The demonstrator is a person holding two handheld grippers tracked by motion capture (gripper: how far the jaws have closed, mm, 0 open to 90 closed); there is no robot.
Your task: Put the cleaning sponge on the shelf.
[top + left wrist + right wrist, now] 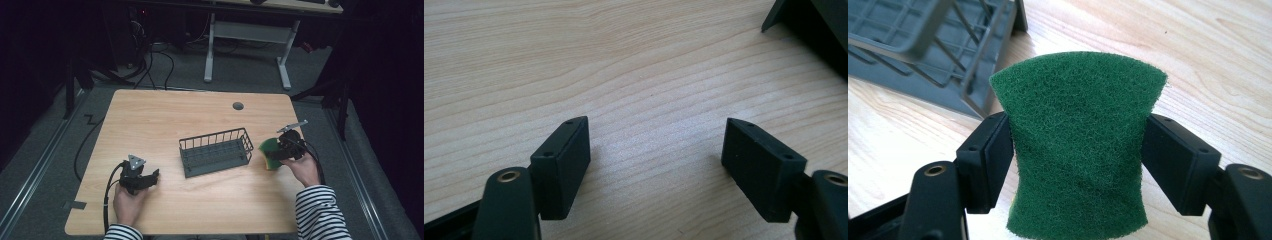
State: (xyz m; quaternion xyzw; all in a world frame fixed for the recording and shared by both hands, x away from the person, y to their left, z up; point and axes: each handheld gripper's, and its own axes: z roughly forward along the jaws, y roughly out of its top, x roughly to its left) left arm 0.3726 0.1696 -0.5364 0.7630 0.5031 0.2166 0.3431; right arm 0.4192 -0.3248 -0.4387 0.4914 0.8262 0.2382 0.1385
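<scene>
The right gripper (1077, 150) pinches the green sponge (1078, 145) by its sides — jaws wide but pressing, so the pad waists in between them — and carries it clear of the bench (150, 120), the grey wire basket (216, 151) just off its tip, likely where the sponge is bound. The left gripper (656, 160) rests on the bench, jaws spread and empty — out of the way.
</scene>
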